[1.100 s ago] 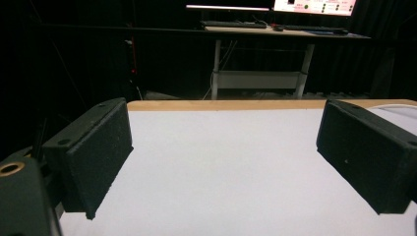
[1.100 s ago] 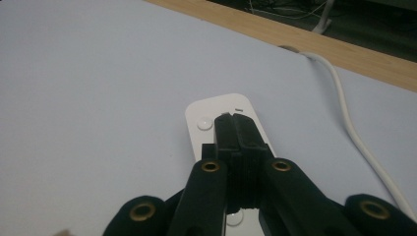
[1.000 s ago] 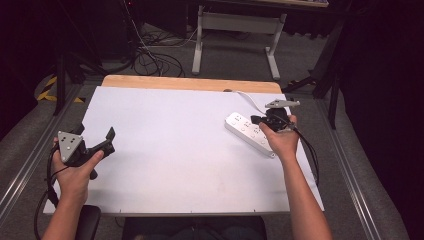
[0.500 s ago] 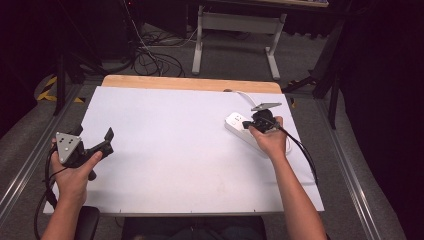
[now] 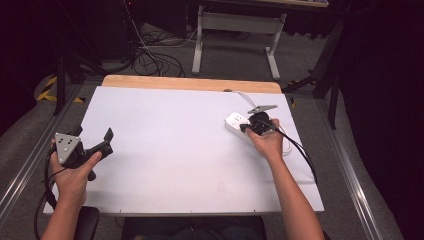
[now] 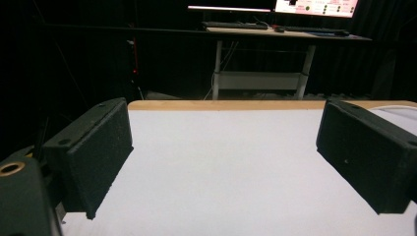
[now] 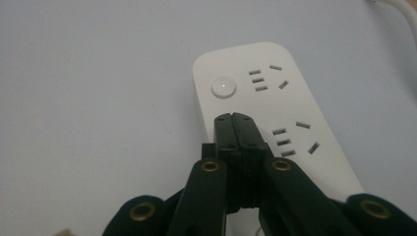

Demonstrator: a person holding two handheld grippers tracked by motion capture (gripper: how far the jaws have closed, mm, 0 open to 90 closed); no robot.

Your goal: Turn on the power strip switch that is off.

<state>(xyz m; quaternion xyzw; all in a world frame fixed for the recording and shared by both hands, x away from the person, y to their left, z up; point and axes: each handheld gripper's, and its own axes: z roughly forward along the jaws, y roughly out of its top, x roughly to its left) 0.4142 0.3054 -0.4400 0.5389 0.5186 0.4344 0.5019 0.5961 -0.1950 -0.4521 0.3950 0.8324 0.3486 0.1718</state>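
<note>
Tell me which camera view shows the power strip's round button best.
The right gripper view: the button sits close and sharp on the white power strip, just beyond the shut right gripper. In the high view the strip is small, the button too tiny to tell. The left gripper view gives bare table.

A white table [image 5: 165, 150] with a wooden edge [image 5: 190, 83]; behind it, a desk frame [image 5: 235, 22].

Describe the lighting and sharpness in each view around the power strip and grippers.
High view: table evenly bright, surroundings dark, power strip small and soft. Right gripper view: power strip dimly lit with darkened corners, right gripper shut, slightly soft. Left gripper view: left gripper open, pads near and a little blurred; background black apart from glowing monitors.
</note>
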